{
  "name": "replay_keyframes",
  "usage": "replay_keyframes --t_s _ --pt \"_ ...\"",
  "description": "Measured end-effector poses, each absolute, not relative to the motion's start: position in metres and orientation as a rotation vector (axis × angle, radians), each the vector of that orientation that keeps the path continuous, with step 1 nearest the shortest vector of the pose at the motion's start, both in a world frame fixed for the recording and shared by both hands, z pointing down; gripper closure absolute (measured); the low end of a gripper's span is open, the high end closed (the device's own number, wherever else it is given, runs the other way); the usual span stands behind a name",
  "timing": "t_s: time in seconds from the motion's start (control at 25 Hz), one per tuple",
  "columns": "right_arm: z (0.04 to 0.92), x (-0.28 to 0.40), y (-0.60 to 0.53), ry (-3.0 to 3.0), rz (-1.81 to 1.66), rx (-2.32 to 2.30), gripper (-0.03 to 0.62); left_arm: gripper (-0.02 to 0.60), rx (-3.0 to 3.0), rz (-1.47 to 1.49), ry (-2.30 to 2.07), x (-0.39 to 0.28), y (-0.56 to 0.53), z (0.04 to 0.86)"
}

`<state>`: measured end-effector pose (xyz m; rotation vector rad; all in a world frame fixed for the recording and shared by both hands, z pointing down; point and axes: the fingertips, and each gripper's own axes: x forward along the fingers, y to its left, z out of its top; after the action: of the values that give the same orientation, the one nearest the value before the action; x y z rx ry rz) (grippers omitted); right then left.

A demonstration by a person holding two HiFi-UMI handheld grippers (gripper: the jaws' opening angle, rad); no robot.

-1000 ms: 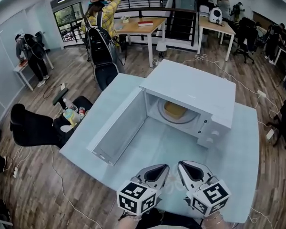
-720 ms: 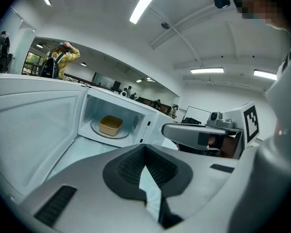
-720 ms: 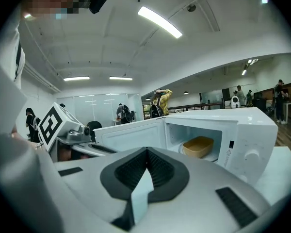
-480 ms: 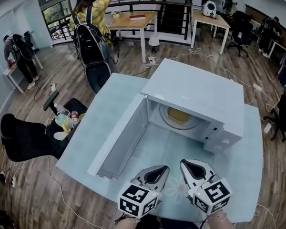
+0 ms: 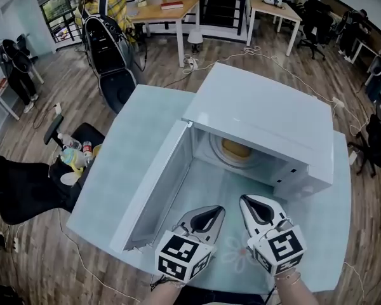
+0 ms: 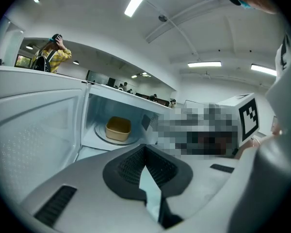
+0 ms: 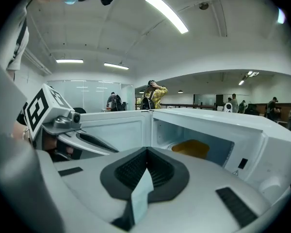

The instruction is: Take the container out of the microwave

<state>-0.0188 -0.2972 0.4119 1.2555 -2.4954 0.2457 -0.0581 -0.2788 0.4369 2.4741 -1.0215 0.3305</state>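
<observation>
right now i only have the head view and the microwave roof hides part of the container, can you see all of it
Observer: Yes. In the left gripper view the container shows whole: a tan tub standing upright on the round turntable.
Operator: are my left jaws open
Observer: No. The left gripper has its jaws together, with nothing between them.
Operator: and the right
Observer: The right gripper is shut and empty too.
</observation>
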Motion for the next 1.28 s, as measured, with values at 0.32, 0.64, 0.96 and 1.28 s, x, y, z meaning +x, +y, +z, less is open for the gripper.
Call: replay_keyframes --t_s 0.32,0.64,0.96,1.28 --pt "0.434 -0.016 -0.331 -2.431 0.243 1.252 0.585 0.568 2.424 0.315 -0.969 -0.057 -0.305 0.454" --pt "0.460 -0.010 -0.357 -2.366 0.230 1.263 0.585 0.567 2.399 0.351 -0.942 -0.050 -0.320 0.476" --pt "0.474 -0.012 -0.379 -2.292 0.136 1.263 0.583 0.568 2.390 0.358 -0.935 -0.046 -0.331 0.485" --pt "0.498 -0.021 -0.388 -2.245 0.060 1.187 0.583 0.568 2.372 0.336 -0.929 -0.044 -0.329 0.491"
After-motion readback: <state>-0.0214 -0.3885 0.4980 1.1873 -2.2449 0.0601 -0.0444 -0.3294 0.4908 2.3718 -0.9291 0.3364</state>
